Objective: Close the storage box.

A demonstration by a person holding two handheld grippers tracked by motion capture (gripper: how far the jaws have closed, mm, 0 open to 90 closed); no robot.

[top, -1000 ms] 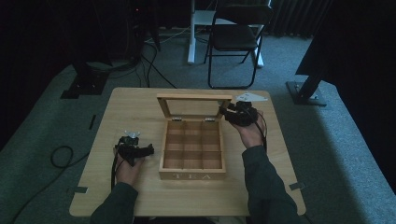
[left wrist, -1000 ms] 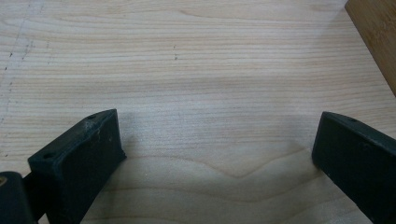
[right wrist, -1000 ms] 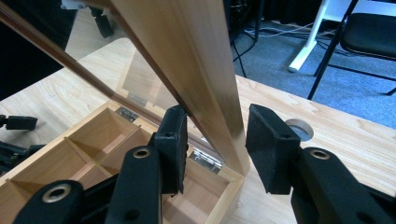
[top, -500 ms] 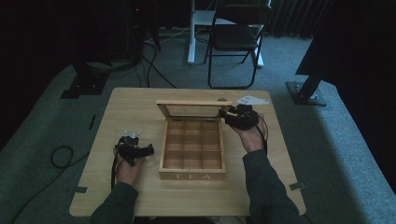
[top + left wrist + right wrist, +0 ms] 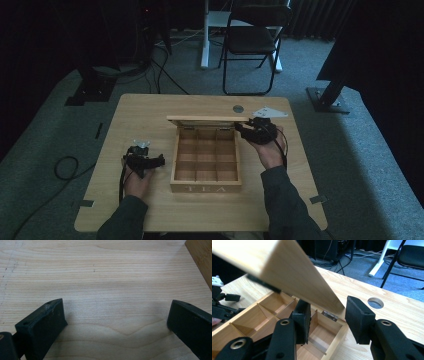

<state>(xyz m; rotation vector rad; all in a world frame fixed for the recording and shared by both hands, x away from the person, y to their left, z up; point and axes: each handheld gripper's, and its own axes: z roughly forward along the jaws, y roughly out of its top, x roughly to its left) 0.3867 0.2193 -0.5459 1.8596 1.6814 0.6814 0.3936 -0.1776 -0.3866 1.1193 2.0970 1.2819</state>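
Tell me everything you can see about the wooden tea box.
The tea box is light wood with TEA lettered on its front. Thin dividers split it into nine empty compartments. Its hinged lid is raised, tilted over the back row. The box sits mid-table. The right tool straddles the lid's corner, with a gap at one pad.

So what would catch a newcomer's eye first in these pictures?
The wooden tea box at the middle of the table, its lid raised and its nine compartments empty. Next, the right gripper at the lid's corner, jaws astride it with a gap showing. The left gripper sits open over bare wood, left of the box.
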